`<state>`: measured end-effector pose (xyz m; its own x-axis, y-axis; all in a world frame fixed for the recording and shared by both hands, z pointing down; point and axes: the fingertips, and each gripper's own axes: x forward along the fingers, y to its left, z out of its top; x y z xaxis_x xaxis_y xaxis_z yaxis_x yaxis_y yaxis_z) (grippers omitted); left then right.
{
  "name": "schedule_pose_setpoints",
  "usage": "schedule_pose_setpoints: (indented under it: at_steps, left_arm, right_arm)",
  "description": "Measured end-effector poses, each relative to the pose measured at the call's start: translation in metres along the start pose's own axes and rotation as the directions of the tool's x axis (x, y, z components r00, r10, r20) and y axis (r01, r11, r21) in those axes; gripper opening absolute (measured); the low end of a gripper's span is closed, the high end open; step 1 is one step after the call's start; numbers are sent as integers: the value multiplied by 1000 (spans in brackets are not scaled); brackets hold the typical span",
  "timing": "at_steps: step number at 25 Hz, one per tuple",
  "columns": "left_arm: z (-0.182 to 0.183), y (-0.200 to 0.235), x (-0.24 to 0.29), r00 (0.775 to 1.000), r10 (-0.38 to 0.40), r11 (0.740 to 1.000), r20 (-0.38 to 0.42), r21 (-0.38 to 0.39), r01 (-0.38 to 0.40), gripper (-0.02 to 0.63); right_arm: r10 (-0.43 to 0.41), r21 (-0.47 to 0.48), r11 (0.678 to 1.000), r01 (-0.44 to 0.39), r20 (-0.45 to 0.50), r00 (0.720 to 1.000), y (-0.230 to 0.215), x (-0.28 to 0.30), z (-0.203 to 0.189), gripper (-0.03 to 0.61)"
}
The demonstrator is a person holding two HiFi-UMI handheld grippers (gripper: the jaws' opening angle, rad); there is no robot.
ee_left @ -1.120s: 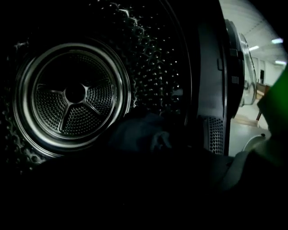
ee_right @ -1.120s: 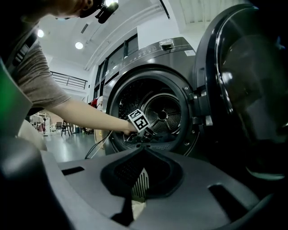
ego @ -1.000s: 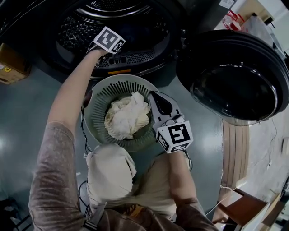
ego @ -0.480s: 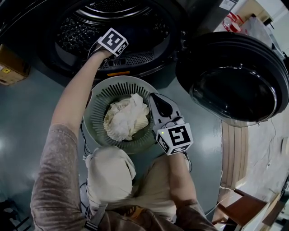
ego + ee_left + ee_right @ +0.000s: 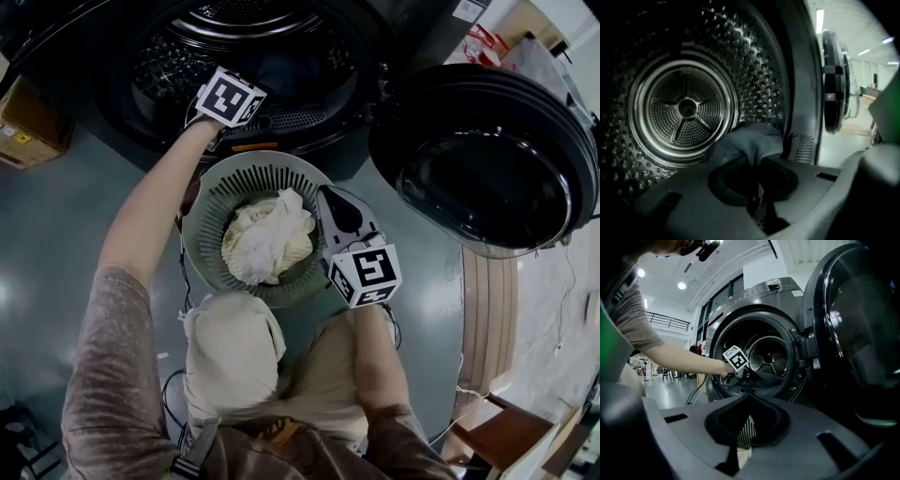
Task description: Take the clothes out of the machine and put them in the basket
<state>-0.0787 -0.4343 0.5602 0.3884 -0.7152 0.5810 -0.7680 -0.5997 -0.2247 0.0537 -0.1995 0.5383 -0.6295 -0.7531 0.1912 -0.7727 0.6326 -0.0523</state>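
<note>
1. The right tool point(image 5: 325, 194) is nearest the person. It is level over the near right rim of the basket point(image 5: 211, 202), its tips are together with nothing pinched, and it points toward the machine point(image 5: 366, 141).
2. The basket stands on the floor point(image 5: 56, 216), just below and to the left of the right tool. A crumpled heap of cream clothes point(image 5: 270, 239) lies in its middle, just left of that tool's tips and apart from them.
3. Beyond the basket, the left tool point(image 5: 757, 161) reaches over the lower lip of the machine's mouth and points downward into it. Its jaws have just been closing and are now clenched on a fold of a grey garment point(image 5: 745, 143).
4. The garment bunches up as a hump straight ahead of the left tool's tips. Its length runs away from the pinch, forward and a little left into the drum point(image 5: 684, 108). Its far end cannot be made out.
5. The drum's perforated back wall lies farthest off, behind the garment.
6. The round door point(image 5: 487, 159) stands swung open, off to the right of both tools.
</note>
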Motion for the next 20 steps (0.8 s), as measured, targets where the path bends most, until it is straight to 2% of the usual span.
schedule_pose_setpoints:
  at_steps: [6,11,20]
  left_arm:
    - [7,-40,-69,997,-30,999,69,25,29,49]
    - [-5,-66,-119,994,-43,999,101,-20,45,48]
    - [-26,-124,-182,991,-96,995,92,0,97,48]
  right_arm:
    - [-7,15,1000,7,15,1000,-6,-6,0,-2]
    - [4,13,1000,-5,29,1000,-3,-9,5,-2]
    - [-3,18,1000,2,58,998,-8,-18,11,-2]
